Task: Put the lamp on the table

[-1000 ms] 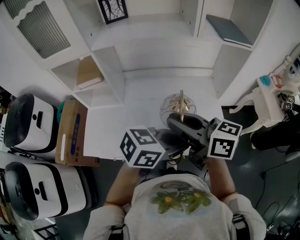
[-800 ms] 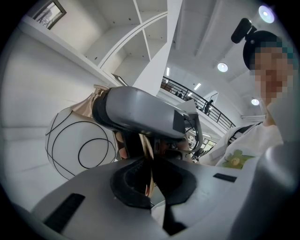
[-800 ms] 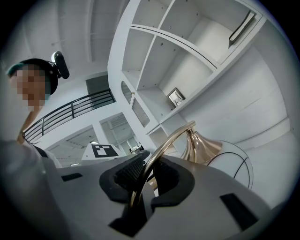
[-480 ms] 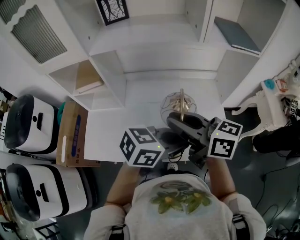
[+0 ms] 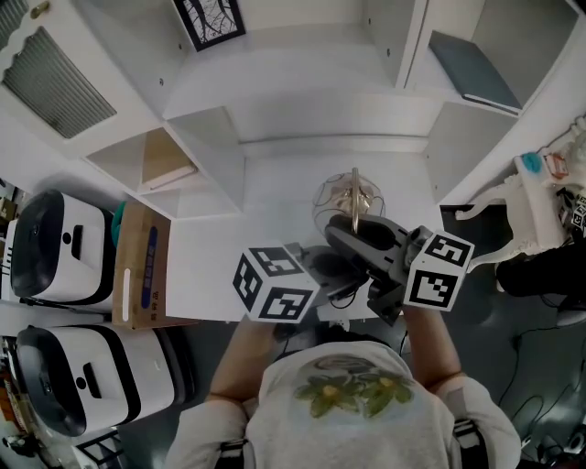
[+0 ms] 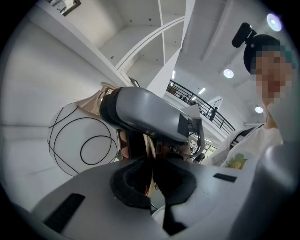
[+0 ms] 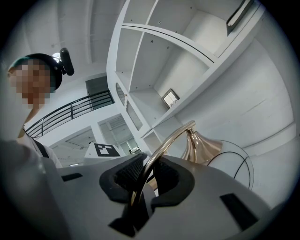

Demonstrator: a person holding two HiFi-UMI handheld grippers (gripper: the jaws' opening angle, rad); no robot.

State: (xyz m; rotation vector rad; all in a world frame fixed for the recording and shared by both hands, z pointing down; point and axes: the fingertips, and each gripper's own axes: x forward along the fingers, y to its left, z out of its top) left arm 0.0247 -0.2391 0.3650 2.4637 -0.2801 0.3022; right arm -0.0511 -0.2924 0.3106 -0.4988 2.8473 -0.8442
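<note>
The lamp (image 5: 353,194) has a curved gold stem, a gold cone and a black wire globe shade, and hangs over the white table (image 5: 265,201). In the right gripper view my right gripper (image 7: 149,177) is shut on the gold stem (image 7: 161,147), with the cone (image 7: 202,145) and wire shade (image 7: 236,164) beyond. My left gripper (image 6: 151,176) is closed on a thin gold part of the lamp, right behind the right gripper's body (image 6: 145,115). In the head view both grippers (image 5: 341,273) (image 5: 346,231) meet at the table's front edge, marker cubes toward me.
A cardboard box (image 5: 137,275) and two white appliances (image 5: 59,247) (image 5: 82,376) stand left of the table. White shelves surround the table's back; a book (image 5: 472,64) and a framed picture (image 5: 206,18) rest on them. Cluttered white furniture (image 5: 531,197) is at the right.
Both grippers keep their hold on the lamp. The room has slid slightly in the head view; the lamp and grippers stay together over the table's front part.
</note>
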